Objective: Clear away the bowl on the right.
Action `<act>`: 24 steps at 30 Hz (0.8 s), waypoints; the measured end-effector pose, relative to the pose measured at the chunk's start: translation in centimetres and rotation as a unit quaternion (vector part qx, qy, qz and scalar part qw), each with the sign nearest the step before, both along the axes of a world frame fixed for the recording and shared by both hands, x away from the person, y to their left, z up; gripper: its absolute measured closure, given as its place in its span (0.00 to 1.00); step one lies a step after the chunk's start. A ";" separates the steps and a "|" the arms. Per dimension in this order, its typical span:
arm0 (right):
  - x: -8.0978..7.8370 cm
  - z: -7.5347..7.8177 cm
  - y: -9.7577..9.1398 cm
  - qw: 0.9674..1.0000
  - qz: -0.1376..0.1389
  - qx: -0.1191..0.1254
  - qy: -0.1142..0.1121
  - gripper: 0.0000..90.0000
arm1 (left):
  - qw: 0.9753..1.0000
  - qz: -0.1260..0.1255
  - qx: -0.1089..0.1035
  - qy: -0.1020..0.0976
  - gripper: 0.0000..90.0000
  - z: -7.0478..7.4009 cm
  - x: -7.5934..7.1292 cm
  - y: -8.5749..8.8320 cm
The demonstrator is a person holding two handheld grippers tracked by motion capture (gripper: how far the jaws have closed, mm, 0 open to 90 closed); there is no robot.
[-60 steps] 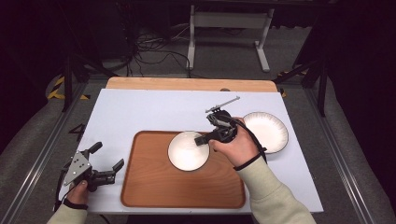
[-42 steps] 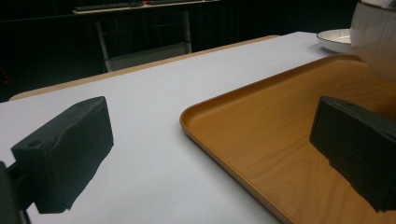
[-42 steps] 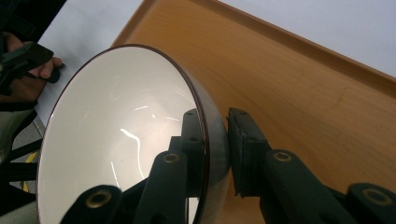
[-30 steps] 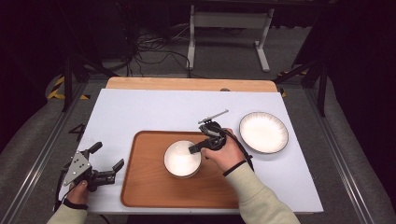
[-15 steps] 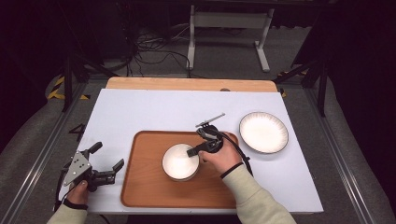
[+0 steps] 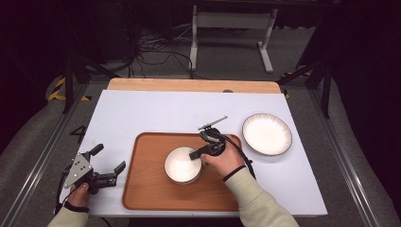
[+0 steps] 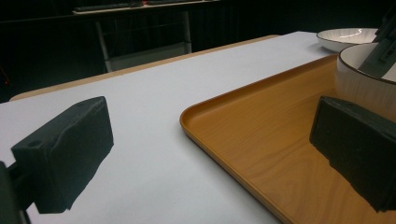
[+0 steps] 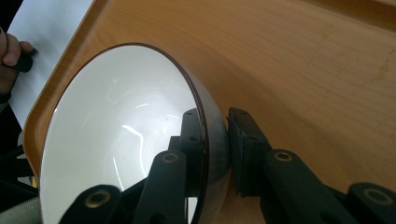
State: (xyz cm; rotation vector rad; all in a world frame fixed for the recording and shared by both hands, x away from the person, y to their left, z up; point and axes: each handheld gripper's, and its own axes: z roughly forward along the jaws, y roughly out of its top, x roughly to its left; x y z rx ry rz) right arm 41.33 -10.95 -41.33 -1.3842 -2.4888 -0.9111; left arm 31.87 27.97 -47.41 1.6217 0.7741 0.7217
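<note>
dark floor and cables surround a table (image 6: 142, 109) covered in white, with a wooden tray (image 6: 146, 189) near its front edge. at the left, the left gripper (image 6: 101, 172) is held beside the tray, its jaws standing wide apart with nothing between them. on the tray, the white bowl (image 6: 179, 165) is pinched at its right rim by the right gripper (image 6: 196, 153), 1 jaw inside the wall and 1 outside, closed tight on it. at the far right a white plate (image 6: 267, 134) lies on the table. the bowl is judged glazed, stiff, breakable and slippery, so a firm hold across the rim is suited. whether the bowl's base rests on the tray cannot be told, and its far side is cut off in the left gripper view.
</note>
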 end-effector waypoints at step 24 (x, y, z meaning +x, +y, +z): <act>-0.7 1.5 -1.0 0.992 0.041 0.023 -0.121 0.67 | 1.000 0.001 -0.002 -0.004 0.00 0.0 -0.1 0.1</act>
